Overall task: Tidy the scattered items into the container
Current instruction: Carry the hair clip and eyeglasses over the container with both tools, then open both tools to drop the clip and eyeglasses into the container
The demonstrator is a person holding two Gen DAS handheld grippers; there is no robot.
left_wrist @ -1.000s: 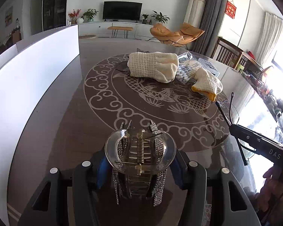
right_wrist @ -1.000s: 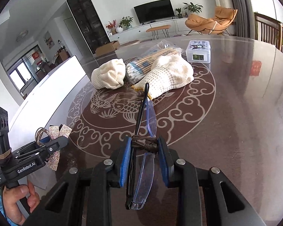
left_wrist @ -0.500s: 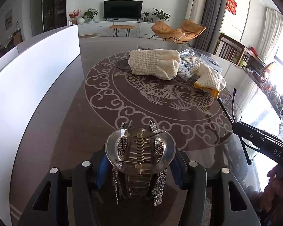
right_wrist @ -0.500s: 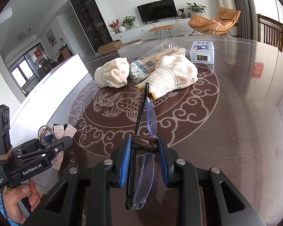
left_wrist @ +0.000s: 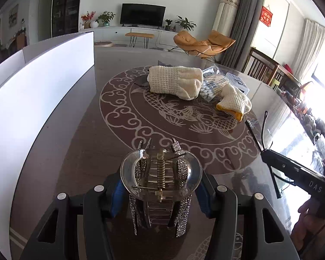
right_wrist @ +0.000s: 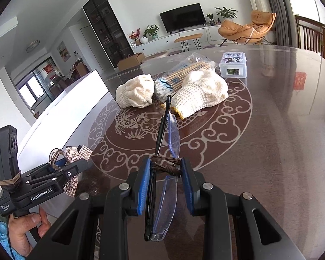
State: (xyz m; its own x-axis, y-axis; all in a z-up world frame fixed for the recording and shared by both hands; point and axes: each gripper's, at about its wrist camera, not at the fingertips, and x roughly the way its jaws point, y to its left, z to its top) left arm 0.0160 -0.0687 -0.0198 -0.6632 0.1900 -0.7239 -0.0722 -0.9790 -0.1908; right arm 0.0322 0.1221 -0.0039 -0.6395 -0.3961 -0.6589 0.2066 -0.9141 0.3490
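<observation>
Where gloves [right_wrist: 197,95] lie, dragon-patterned table [right_wrist: 281,140]

The lower ends of the hair clip [left_wrist: 160,184] drop behind the left gripper [left_wrist: 160,191], so its teeth cannot be followed between the pads. In the right gripper [right_wrist: 163,187] the folded glasses [right_wrist: 164,173] hide the inner faces of both pads, and what the brown cord [right_wrist: 165,165] wound round them is tied to cannot be told. Ahead of that gripper, the bag of cotton swabs [right_wrist: 173,80] is partly covered by the two knitted gloves [right_wrist: 203,91], and the print on the small plastic box [right_wrist: 233,67] beyond is too small to read. To its left, the white container [right_wrist: 54,117] runs behind the other gripper. The person's hand [right_wrist: 23,234] is cut by the picture's lower edge.
</observation>
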